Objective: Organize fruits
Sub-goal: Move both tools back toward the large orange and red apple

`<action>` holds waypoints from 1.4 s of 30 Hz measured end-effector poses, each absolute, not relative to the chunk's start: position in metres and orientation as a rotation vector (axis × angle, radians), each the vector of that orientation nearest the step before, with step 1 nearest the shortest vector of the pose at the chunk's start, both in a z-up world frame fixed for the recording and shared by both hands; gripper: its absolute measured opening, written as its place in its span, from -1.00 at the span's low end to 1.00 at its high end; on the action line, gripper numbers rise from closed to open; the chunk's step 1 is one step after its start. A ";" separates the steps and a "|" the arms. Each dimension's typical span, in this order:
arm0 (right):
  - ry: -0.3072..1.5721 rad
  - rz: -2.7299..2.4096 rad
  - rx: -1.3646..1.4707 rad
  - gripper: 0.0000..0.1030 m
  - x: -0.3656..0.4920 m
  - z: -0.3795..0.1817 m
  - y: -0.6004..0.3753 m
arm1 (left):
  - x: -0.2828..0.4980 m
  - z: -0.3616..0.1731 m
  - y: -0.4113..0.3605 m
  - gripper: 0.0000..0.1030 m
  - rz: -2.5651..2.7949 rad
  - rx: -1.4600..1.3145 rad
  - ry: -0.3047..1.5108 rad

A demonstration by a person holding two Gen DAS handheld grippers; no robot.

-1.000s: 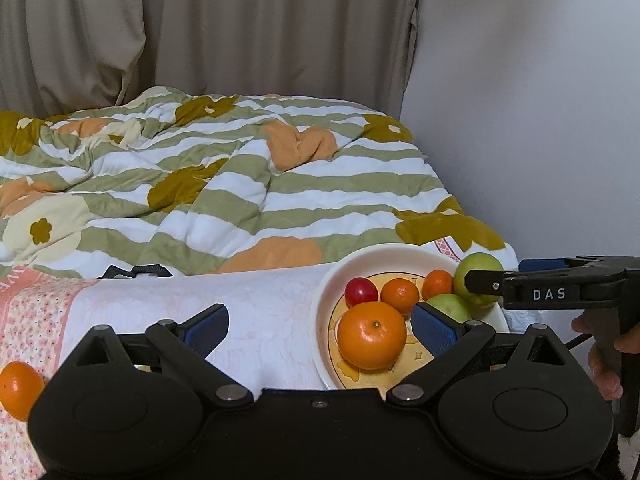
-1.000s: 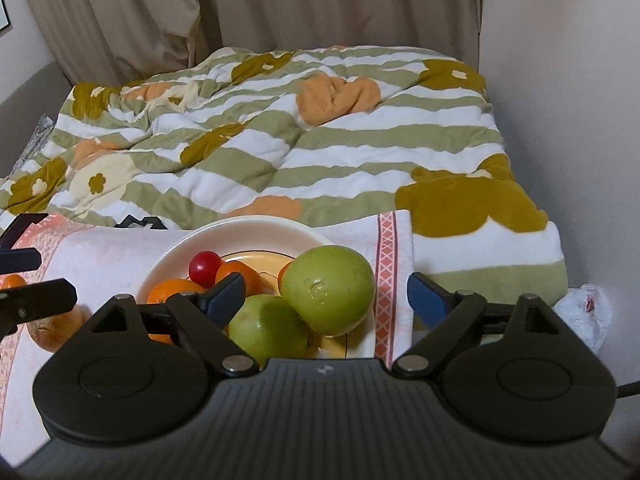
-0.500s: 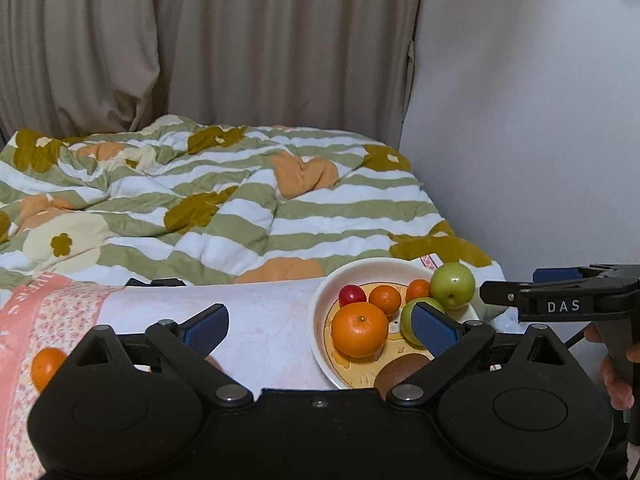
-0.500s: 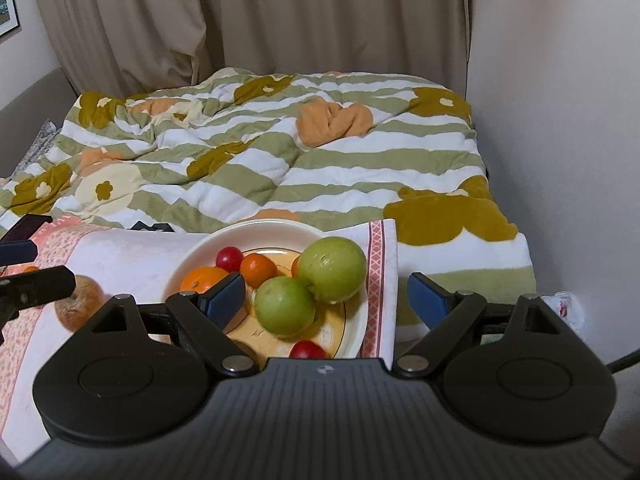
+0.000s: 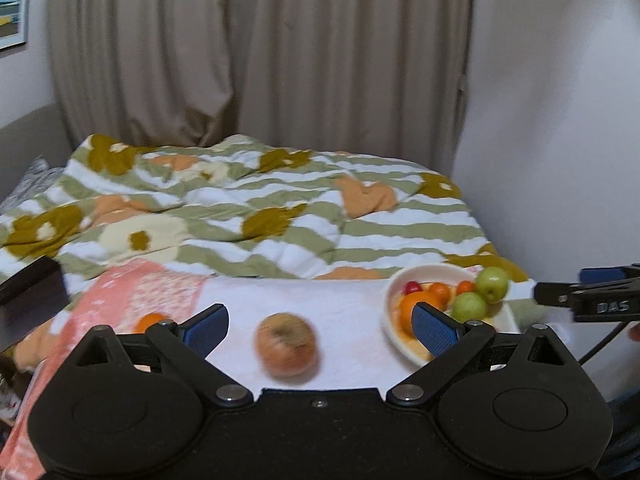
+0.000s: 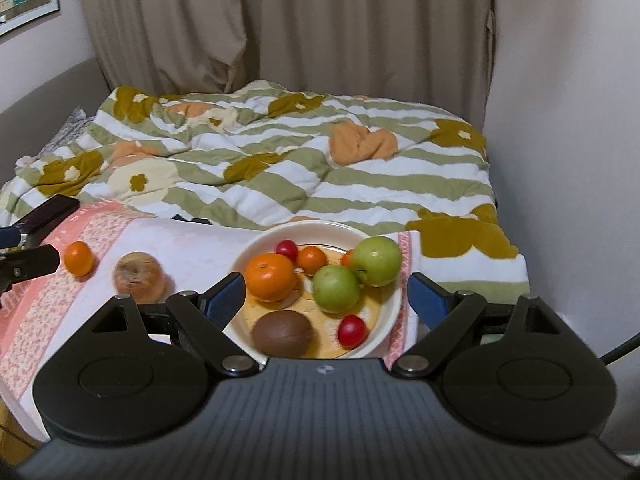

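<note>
L gripper [image 5: 320, 330] spread, empty | R gripper [image 6: 326, 292] spread, empty | brownish apple [image 5: 287, 345] at 12 o'clock of L: soft-looking, bruisable, rolls; pinch across widest middle, gently | plate [image 6: 386, 320] nearly full

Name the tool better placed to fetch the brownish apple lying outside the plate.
Left. The left tool is open with the brownish apple between its fingers' line; the right tool faces the plate.

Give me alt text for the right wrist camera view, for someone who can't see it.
A round cream plate on a white cloth holds two green apples, oranges, a brown kiwi and small red fruits, framed by the open right gripper. To its left, off the plate, lie a wrinkled brownish apple and a small orange mandarin, with a striped floral quilt behind.
</note>
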State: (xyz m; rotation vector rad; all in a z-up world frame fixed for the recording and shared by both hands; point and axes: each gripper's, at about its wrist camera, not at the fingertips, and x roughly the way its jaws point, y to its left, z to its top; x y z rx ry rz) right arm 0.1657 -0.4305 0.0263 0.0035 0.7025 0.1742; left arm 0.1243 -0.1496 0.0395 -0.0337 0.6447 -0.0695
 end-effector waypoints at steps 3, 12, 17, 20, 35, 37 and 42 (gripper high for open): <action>0.714 0.189 -0.023 1.00 0.157 0.028 -0.411 | 0.114 0.038 -0.125 0.95 -0.035 -0.036 0.646; 0.727 0.130 0.000 1.00 0.132 0.024 -0.339 | 0.108 0.022 -0.045 0.98 -0.036 0.027 0.673; 0.760 0.069 0.022 1.00 0.124 0.014 -0.292 | 0.120 0.012 -0.004 0.98 -0.083 0.051 0.683; 0.783 0.036 0.051 1.00 0.123 0.005 -0.266 | 0.131 0.004 0.019 0.98 -0.126 0.064 0.692; 0.883 0.015 0.153 1.00 0.190 -0.053 -0.191 | 0.211 -0.051 0.056 0.97 -0.262 0.079 0.800; 0.888 0.018 0.169 1.00 0.201 -0.059 -0.191 | 0.220 -0.058 0.054 0.97 -0.267 0.076 0.811; 0.911 0.006 0.186 1.00 0.229 -0.077 -0.191 | 0.238 -0.074 0.049 0.96 -0.274 0.073 0.850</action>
